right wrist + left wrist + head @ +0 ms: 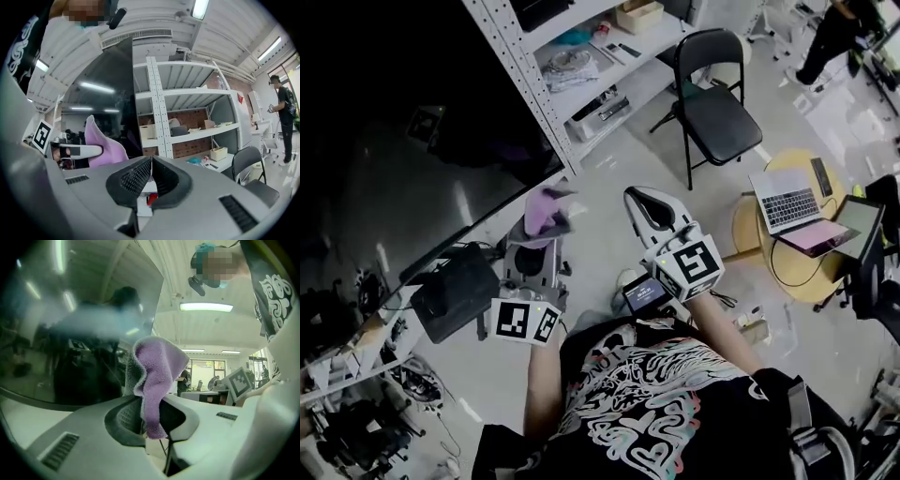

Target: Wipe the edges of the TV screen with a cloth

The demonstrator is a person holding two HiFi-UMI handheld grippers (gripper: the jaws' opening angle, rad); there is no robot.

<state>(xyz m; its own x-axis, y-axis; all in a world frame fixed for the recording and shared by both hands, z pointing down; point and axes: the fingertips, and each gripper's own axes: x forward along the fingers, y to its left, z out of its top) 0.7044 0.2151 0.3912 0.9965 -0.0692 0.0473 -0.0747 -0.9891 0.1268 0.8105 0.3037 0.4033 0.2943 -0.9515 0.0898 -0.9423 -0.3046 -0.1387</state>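
Where shelving [525,84] stands, the TV screen [403,141] gleams.

shelf post [529,89] stands just beside the tv [403,159] edge. open floor [614,178] right of it, up to the chair [727,122].

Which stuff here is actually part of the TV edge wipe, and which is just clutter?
In the job:
TV screen
purple cloth
left gripper, shut on the cloth

Lying about:
right gripper, shut with nothing in it
folding chair
laptop
shelving unit
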